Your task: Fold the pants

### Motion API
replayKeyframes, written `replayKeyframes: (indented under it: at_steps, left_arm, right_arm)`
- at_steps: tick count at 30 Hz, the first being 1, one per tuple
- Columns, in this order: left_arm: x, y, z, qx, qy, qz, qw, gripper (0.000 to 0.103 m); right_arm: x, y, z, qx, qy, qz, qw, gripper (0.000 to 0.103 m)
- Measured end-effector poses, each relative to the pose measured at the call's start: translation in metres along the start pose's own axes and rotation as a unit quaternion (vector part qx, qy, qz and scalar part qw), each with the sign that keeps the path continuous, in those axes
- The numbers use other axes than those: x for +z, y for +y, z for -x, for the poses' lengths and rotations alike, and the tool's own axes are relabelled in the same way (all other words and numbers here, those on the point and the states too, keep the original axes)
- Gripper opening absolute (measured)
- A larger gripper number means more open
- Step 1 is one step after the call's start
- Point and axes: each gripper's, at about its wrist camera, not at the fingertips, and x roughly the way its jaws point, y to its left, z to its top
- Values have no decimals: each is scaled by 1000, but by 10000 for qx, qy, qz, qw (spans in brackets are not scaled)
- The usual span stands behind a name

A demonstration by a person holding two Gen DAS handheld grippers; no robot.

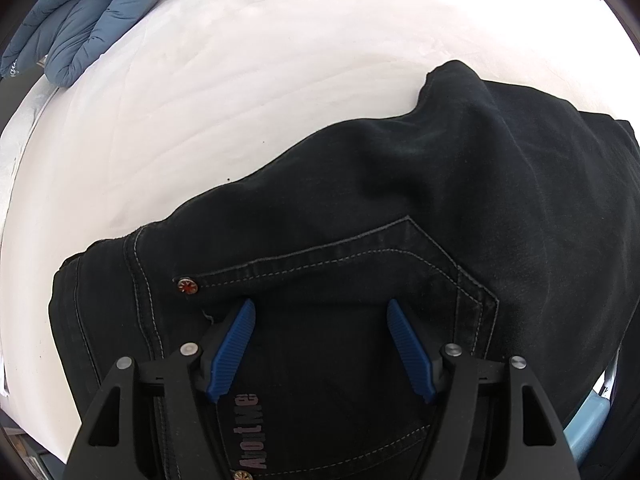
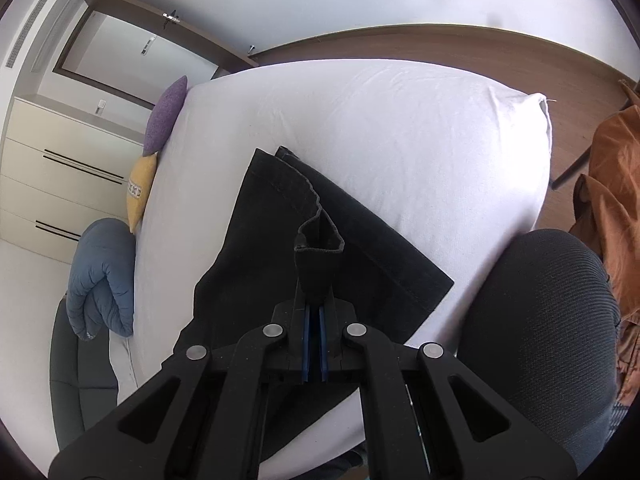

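Black jeans (image 1: 400,208) lie on a white bed (image 1: 240,80). In the left wrist view the seat faces up, with a stitched back pocket (image 1: 360,280) and a rivet (image 1: 188,286). My left gripper (image 1: 320,312) is open just above the pocket, blue pads (image 1: 234,348) spread wide and holding nothing. In the right wrist view the jeans (image 2: 272,216) stretch away across the bed (image 2: 400,140). My right gripper (image 2: 316,300) is shut on a raised leg hem (image 2: 318,256), lifted off the layer below.
A folded blue quilted blanket (image 1: 80,20) lies at the bed's far left edge, also in the right wrist view (image 2: 100,276). Purple (image 2: 166,116) and yellow (image 2: 140,192) cushions sit beside the bed. A dark chair back (image 2: 540,340) and orange cloth (image 2: 612,200) are at right.
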Motion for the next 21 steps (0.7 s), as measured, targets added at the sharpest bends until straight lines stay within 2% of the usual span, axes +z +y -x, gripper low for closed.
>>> replayKeyframes:
  at_steps: [7, 15, 18, 20, 21]
  left_arm:
    - [0, 0, 0, 0, -27, 25, 10000, 72]
    - [-8, 1, 3, -3, -99, 40, 9999, 72]
    - [-12, 3, 3, -8, -134, 59, 9999, 72]
    - [-15, 4, 3, -5, -168, 76, 9998, 73]
    - [-17, 6, 3, -7, -180, 87, 9998, 73]
  right_arm:
    - [-16, -21, 13, -232, 34, 77, 9997, 2]
    - [-22, -52, -3, -446, 164, -86, 9988, 2]
    - [-19, -56, -9, -415, 365, -130, 9984, 2]
    - [-17, -63, -4, -328, 513, -209, 9979, 6]
    - [-12, -64, -1, -355, 509, -243, 9978, 12]
